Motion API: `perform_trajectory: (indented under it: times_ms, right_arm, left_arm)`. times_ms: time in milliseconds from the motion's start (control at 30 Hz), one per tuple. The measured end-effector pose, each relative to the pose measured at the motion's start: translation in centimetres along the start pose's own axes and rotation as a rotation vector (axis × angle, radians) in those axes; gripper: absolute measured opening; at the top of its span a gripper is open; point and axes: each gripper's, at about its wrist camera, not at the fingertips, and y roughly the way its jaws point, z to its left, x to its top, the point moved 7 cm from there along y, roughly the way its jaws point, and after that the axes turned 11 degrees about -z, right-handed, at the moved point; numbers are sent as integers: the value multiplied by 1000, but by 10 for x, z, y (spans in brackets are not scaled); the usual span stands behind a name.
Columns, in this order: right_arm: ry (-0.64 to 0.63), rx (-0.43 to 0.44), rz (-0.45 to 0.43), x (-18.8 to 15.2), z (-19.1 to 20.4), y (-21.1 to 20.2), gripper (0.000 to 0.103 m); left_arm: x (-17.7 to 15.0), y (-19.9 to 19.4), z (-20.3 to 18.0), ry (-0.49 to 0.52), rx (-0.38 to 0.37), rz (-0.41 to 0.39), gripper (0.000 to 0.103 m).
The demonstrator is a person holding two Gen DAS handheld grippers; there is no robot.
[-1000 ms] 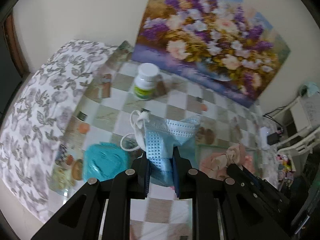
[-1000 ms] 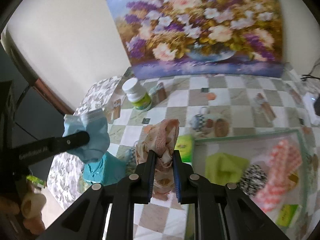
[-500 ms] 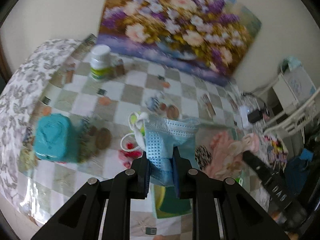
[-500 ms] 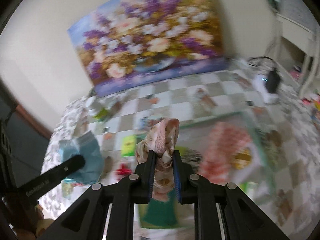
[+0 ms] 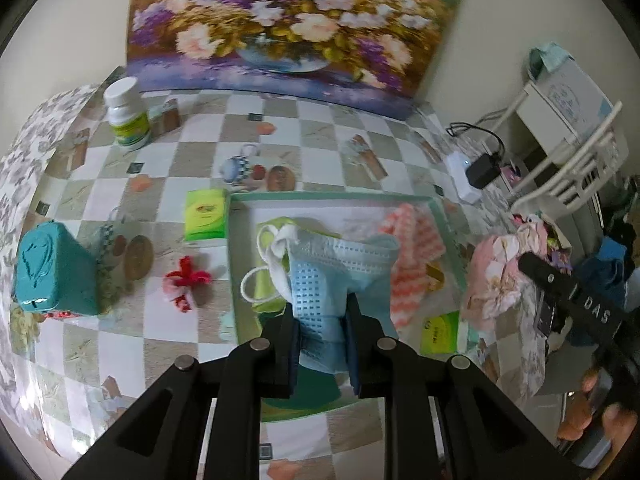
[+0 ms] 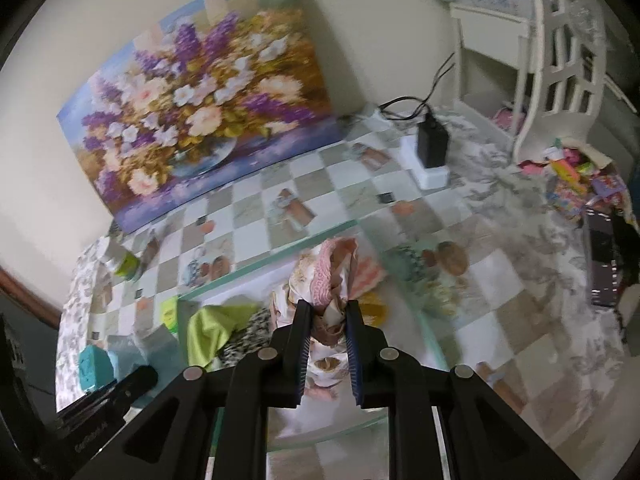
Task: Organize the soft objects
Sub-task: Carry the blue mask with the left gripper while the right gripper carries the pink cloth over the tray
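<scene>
A checkered table [image 5: 328,136] is seen beyond the claw, bearing a green-rimmed tray [image 5: 328,197] ahead, and a teal box [image 5: 52,268] and white bottle [image 5: 127,114] leftward.

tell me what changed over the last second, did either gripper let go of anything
Neither let go. Both grippers carried their loads across the table to over the green-rimmed tray: the left gripper with the blue face mask, the right gripper with the floral cloth. Both jaws stayed clamped; the tabletop items kept their places.
</scene>
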Motion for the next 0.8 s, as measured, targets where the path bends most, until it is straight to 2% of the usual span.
perform_trajectory:
  times_ms: [167,367,700,800]
  right_arm:
    - [-10,-48,-29,9,-15,-2,19]
    - [-26,-14,-12,6,-6,10,19]
    - [-66,-35,188,-44,1,71,21]
    - [-74,-42,221,-52,0,81,21]
  left_arm:
    - [-4,5,-14,31,-6,6,20]
    - [-10,20,-22,39,-20,37,20]
    - [-25,54,-37,90,4,105,20]
    - [-31,65,-38,103,17,134,21]
